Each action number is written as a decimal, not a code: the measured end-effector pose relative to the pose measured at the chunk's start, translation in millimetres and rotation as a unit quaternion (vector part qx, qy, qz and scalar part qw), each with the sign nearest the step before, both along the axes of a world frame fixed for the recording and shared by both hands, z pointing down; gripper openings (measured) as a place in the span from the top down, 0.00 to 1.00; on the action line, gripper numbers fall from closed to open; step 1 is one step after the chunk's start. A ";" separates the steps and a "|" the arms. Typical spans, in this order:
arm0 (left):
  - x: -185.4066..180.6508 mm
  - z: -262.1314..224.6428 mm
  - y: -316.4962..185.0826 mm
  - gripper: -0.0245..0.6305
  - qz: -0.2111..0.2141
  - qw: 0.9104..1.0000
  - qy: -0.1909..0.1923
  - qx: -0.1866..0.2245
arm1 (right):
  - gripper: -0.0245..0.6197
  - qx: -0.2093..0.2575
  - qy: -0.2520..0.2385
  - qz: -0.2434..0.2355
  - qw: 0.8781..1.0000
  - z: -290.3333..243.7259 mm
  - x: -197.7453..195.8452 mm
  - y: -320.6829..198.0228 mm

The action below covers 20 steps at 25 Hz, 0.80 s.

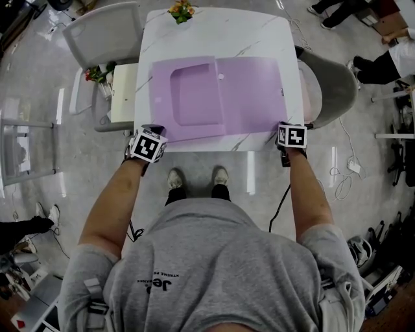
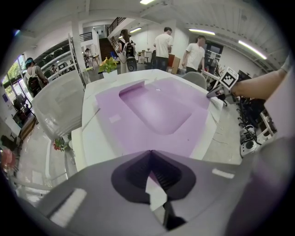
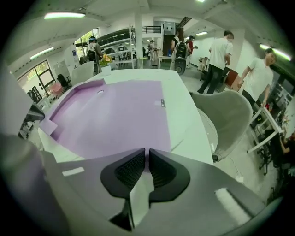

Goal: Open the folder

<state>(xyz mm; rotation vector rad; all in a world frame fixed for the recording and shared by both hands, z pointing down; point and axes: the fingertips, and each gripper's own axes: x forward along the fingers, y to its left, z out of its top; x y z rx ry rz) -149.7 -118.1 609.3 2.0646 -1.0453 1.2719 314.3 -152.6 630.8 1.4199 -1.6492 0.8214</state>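
A purple folder lies spread open and flat on the white marble table, with a pocket flap on its left half. My left gripper is at the folder's near left corner, jaws closed with a purple sliver between them. My right gripper is at the near right corner. Its jaws are closed right at the folder's near edge, and the wide flat purple sheet stretches away beyond them.
A small potted plant stands at the table's far edge. Grey chairs flank the table at left and right. A low white stand with flowers sits beside the table's left side. People stand in the background.
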 end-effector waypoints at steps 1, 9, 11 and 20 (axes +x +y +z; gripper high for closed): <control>-0.3 -0.2 -0.1 0.89 -0.006 1.000 0.009 -0.002 | 0.92 -0.004 -0.007 0.003 1.000 0.4 -0.6 -0.9; 2.1 -7.4 -2.4 0.89 -0.033 0.996 0.079 0.007 | 0.92 0.014 -0.028 0.011 0.999 -11.3 -2.7 -4.9; 2.6 -17.3 -4.9 0.89 -0.044 0.993 0.105 0.019 | 0.92 0.053 -0.050 0.015 0.997 -32.3 -10.1 -10.0; 8.4 -158.2 -33.7 0.89 -0.083 0.944 0.282 0.153 | 0.92 0.240 -0.155 -0.030 0.958 -197.0 -60.9 -35.6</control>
